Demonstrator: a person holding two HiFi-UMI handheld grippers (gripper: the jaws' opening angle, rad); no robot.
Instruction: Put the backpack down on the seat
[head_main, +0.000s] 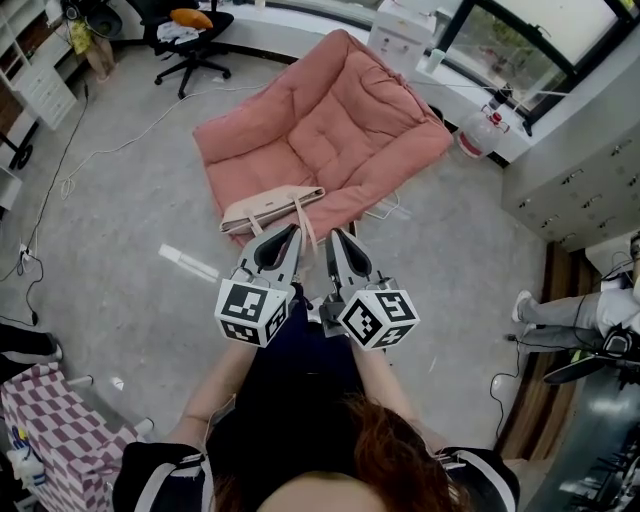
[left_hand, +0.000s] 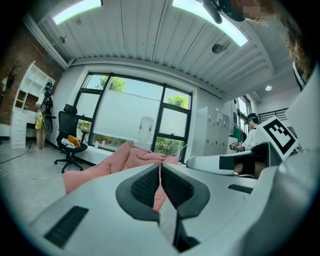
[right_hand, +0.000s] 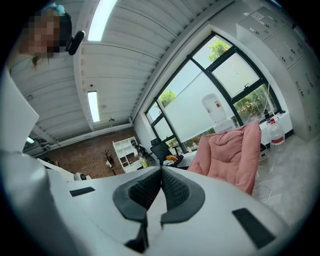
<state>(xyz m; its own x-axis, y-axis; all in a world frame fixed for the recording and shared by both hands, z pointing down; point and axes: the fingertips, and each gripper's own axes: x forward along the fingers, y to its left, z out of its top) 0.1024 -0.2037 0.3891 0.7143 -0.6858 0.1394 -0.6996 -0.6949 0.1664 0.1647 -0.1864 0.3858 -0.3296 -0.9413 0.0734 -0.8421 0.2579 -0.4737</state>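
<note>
Grey floor (head_main: 130, 290), pink seat (head_main: 330, 130) upper centre. My left hand-held gripper (head_main: 292, 233) and right hand-held gripper (head_main: 335, 236) pinch the straps (head_main: 303, 220); backpack (head_main: 272, 208) lies crosswise just beyond, nearer the left.

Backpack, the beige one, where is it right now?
Head view, centre: the beige fabric backpack is at the near edge of the pink cushioned seat, just ahead of the left gripper and right gripper pinching its straps.
</note>
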